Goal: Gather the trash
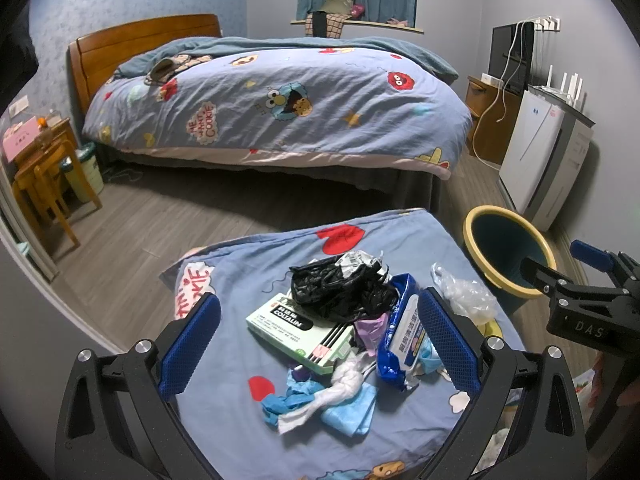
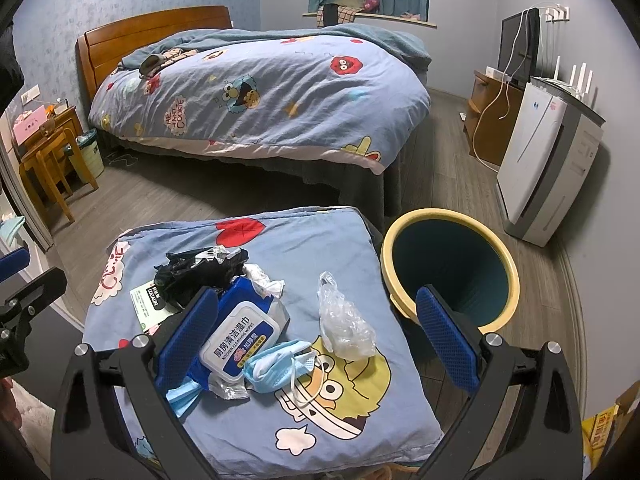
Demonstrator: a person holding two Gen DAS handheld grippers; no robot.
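Both tools spread wide, grasping nothing: left tool (image 1: 319, 344), right tool (image 2: 317, 338). Trash pile on cloth-covered tabletop (image 2: 304, 240): black bag (image 1: 340, 288), wipes pack (image 2: 240, 338), face mask (image 2: 276, 368), clear plastic bag (image 2: 344, 320). Bin (image 2: 450, 268) at 2 o'clock from pile, on floor.

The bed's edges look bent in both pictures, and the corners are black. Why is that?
Fisheye lenses: in the left wrist view the bed bows and the floor curves; in the right wrist view the bin rim stretches. Black corners fall outside the round image. Lighting is dim and bluish, focus sharp.
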